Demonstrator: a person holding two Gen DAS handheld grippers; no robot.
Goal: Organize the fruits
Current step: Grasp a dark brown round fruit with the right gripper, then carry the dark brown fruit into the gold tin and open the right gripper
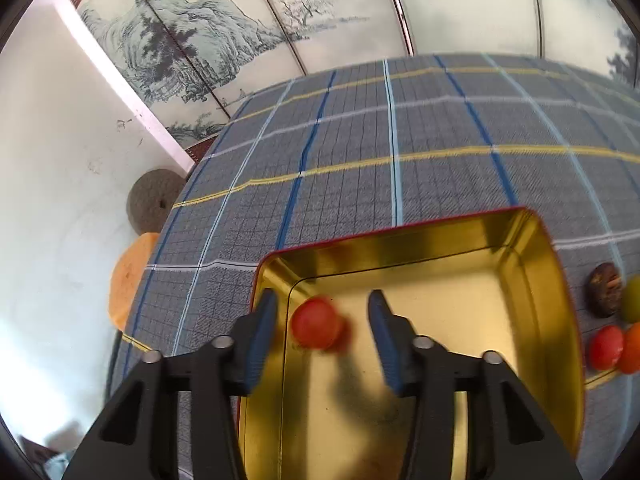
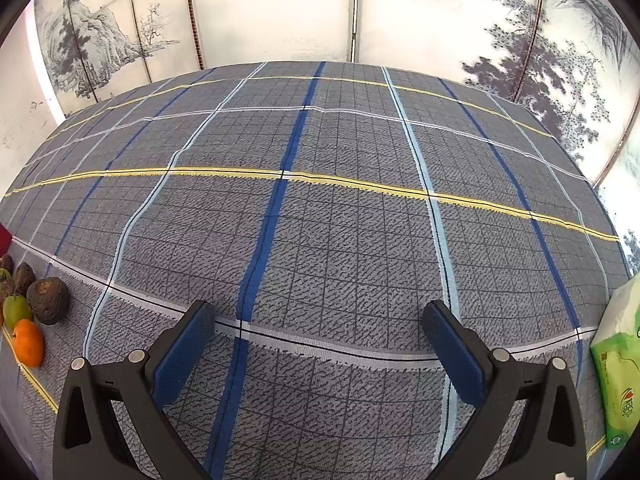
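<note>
Since the red fruit [image 1: 316, 322] already lies in the gold tin [image 1: 532, 280], the left gripper [image 1: 322, 334] should lift straight clear — its fingers stand apart, touching nothing. Right view: the right gripper [image 2: 318, 346] gapes wide over the cloth [image 2: 340, 220], empty — remaining fruits [image 2: 28, 342] wait at nine o'clock.

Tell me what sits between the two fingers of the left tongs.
In the left wrist view, a red fruit lies between the fingers of the left tongs, touching neither, inside the gold tin. It looks blurred.
</note>
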